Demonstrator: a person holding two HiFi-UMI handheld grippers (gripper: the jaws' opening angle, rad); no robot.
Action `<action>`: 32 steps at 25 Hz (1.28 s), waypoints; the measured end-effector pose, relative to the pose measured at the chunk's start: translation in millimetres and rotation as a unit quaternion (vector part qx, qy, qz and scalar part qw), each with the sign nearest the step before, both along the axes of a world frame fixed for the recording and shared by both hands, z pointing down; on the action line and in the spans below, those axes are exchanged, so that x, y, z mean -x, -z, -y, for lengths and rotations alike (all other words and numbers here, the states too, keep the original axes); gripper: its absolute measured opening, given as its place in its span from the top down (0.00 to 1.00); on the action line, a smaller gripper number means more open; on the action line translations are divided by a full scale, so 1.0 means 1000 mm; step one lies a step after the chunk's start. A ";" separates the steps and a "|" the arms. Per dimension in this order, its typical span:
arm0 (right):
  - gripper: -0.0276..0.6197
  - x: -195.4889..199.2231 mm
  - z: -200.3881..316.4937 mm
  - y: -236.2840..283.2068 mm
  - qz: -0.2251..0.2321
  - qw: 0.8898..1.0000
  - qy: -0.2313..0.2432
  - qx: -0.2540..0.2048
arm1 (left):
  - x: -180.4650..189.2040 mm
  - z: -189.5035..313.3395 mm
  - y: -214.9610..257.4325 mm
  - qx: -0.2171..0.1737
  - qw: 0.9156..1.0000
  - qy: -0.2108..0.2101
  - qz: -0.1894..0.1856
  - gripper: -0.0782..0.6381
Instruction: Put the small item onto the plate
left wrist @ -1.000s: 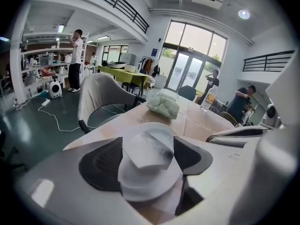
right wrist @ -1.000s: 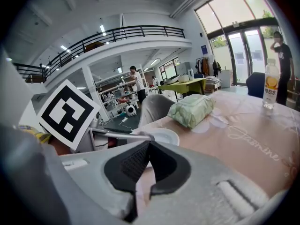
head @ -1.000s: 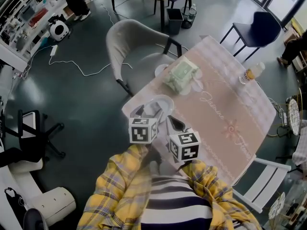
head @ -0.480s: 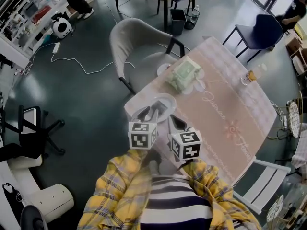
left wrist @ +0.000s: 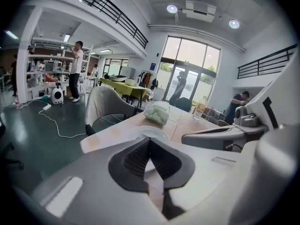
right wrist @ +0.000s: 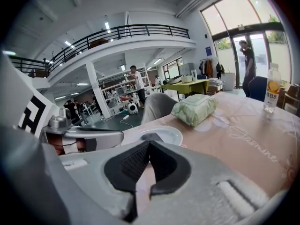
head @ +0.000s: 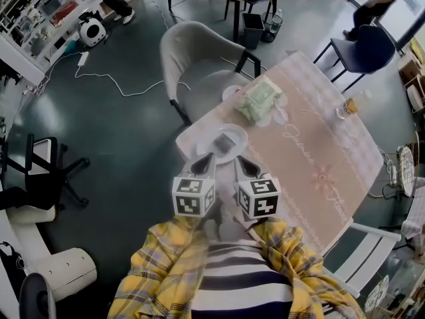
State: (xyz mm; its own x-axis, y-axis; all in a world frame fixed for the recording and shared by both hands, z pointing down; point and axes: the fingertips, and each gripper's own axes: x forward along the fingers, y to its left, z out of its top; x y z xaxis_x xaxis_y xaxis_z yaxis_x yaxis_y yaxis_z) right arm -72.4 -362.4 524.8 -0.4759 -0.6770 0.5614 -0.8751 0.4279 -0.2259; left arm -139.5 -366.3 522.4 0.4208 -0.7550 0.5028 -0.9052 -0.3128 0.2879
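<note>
Small item on the plate; both grippers shut and empty.
At lower centre, the left gripper [head: 208, 157] has just closed on nothing and the right gripper's [head: 240, 159] jaws meet. Just above them, a small dark flat square item [head: 224, 142] lies on the round white plate [head: 239, 137], on the pinkish table [head: 312, 171]. The placing looks done.

From above, the small item [head: 224, 142] on the plate [head: 239, 135] is only a dark patch, too small to tell what it is. The left gripper [head: 208, 158] and right gripper [head: 240, 161] hide part of the near edge of the table [head: 312, 171]. In the left gripper view that gripper's own body covers most of the plate, and the item cannot be seen there. A person [head: 373, 4] is cut off by the top edge.
</note>
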 end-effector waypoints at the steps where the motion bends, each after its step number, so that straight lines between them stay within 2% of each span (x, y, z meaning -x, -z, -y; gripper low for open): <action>1: 0.95 0.000 -0.002 0.001 -0.001 1.000 0.001 -0.002 | 0.001 -0.004 0.002 -0.003 1.000 0.001 -0.005 0.89; 9: 0.95 0.004 -0.027 0.006 -0.002 1.000 0.001 -0.012 | 0.011 -0.044 0.013 -0.022 0.999 0.010 -0.040 0.89; 13: 0.95 0.007 -0.047 0.013 0.010 1.000 -0.002 -0.012 | 0.007 -0.069 0.019 -0.025 0.997 -0.007 -0.069 0.89; 19: 0.96 0.006 -0.072 0.017 0.011 1.000 -0.006 -0.019 | 0.003 -0.099 0.025 -0.038 0.996 -0.034 -0.079 0.89; 32: 0.96 0.002 -0.124 0.017 0.002 1.000 -0.010 -0.011 | 0.007 -0.142 0.026 -0.029 0.991 -0.045 -0.122 0.89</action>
